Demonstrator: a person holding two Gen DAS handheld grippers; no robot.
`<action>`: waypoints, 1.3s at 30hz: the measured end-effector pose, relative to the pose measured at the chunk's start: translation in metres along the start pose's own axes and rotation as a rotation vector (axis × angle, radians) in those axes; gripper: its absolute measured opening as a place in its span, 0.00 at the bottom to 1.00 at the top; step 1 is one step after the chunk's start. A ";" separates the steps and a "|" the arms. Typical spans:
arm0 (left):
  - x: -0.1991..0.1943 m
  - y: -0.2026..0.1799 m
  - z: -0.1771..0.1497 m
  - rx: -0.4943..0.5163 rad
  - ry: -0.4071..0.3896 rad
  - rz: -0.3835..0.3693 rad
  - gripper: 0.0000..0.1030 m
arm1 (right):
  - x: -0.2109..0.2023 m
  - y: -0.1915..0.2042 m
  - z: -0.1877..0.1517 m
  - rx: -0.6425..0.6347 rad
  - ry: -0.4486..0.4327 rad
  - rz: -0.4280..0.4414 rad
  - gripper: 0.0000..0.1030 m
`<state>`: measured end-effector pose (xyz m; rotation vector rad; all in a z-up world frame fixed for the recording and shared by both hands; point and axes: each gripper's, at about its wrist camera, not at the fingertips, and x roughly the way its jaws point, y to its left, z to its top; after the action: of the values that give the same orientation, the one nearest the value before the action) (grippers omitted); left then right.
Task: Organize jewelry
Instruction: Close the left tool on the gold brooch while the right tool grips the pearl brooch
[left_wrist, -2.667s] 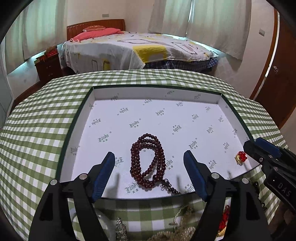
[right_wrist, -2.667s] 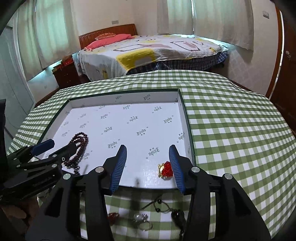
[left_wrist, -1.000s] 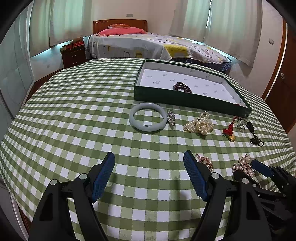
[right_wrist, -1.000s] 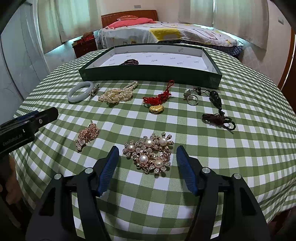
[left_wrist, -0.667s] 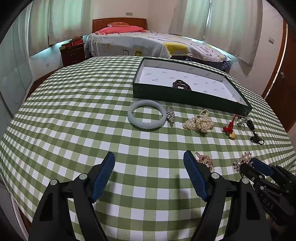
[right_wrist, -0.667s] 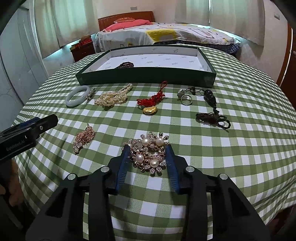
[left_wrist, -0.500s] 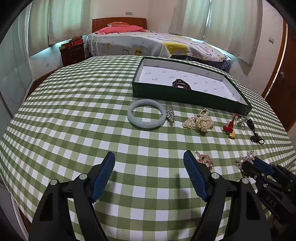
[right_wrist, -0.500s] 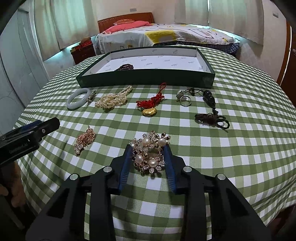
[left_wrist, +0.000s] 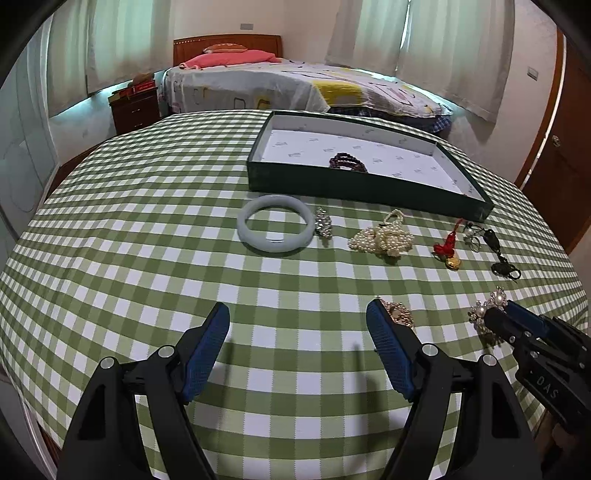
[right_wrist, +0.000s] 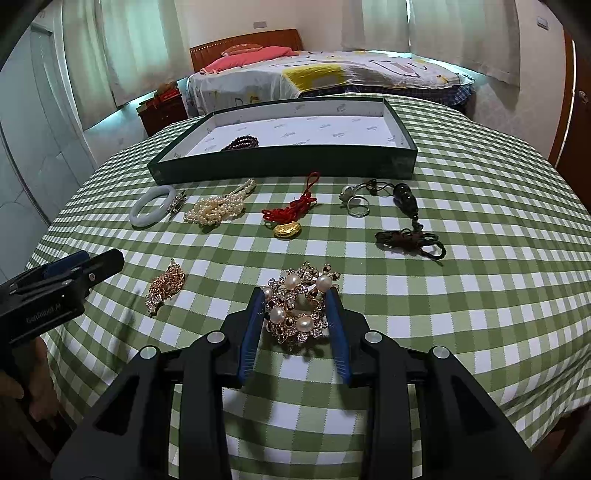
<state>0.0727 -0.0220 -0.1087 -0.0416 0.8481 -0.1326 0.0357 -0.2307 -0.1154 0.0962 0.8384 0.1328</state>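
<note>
My right gripper (right_wrist: 296, 295) is shut on a gold pearl brooch (right_wrist: 299, 306) and holds it just above the green checked tablecloth; it also shows in the left wrist view (left_wrist: 487, 314). My left gripper (left_wrist: 298, 317) is open and empty over bare cloth. A green tray (right_wrist: 280, 162) with a white lining holds a dark red bead bracelet (right_wrist: 240, 142). In front of the tray lie a pale jade bangle (left_wrist: 274, 229), a pearl necklace (right_wrist: 218, 208), a red cord charm (right_wrist: 290, 216), rings (right_wrist: 356, 203) and a dark tassel (right_wrist: 410, 236).
A small rose-gold brooch (right_wrist: 166, 286) lies left of my right gripper, beside my left gripper's right finger (left_wrist: 388, 350). A small silver clip (left_wrist: 323, 225) lies next to the bangle. The table's front edge is close below both grippers. A bed stands behind the table.
Both grippers pulled back from the tray to the table's near side. My right gripper closed on the pearl brooch and raised it slightly. My left gripper stayed open.
</note>
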 end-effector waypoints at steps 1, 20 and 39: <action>0.000 -0.001 0.000 0.003 0.001 -0.004 0.72 | -0.001 -0.001 0.000 0.001 -0.002 -0.001 0.32; 0.022 -0.059 -0.009 0.145 0.079 -0.050 0.55 | -0.009 -0.025 0.000 0.042 -0.021 0.017 0.32; 0.010 -0.048 -0.008 0.142 0.027 -0.102 0.07 | -0.011 -0.018 0.002 0.021 -0.030 0.024 0.01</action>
<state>0.0680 -0.0711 -0.1170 0.0500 0.8620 -0.2897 0.0311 -0.2506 -0.1085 0.1279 0.8094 0.1444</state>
